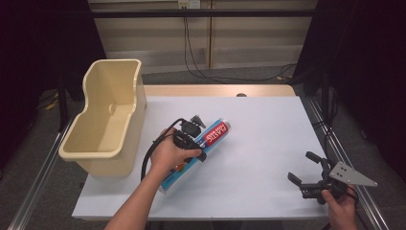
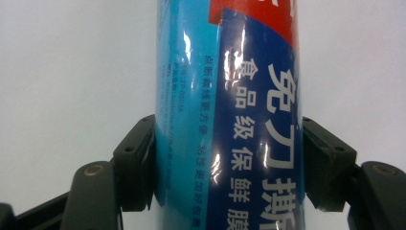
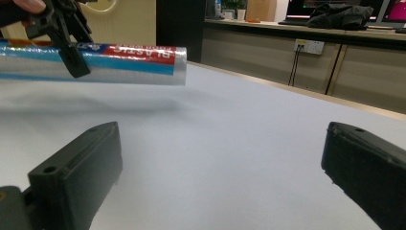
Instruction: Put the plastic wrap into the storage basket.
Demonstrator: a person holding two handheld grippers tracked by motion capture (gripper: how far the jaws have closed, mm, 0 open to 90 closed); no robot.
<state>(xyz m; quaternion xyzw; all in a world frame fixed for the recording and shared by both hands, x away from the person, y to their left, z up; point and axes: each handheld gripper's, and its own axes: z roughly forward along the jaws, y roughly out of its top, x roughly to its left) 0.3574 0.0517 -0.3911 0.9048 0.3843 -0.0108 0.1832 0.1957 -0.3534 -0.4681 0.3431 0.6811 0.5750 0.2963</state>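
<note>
A long roll of plastic wrap (image 1: pixel 218 132) in a blue and red printed sleeve lies slantwise over the middle of the white table (image 1: pixel 268 120). My left gripper (image 1: pixel 198 139) is shut across its middle, and in the left gripper view both black pads (image 2: pixel 139 163) press the sides of the roll (image 2: pixel 230 72). The right gripper view shows the roll (image 3: pixel 119 62) held level just above the table with a shadow under it, and the left gripper (image 3: pixel 67 43) clamped on it. My right gripper (image 1: pixel 301 167) stands open near the table's front right corner, with nothing between its jaws (image 3: pixel 220 163).
A deep beige plastic basket (image 1: pixel 103 163) stands on the table's left edge, its opening up. Metal rails run along both sides of the table. Cables hang down the wall behind the far edge.
</note>
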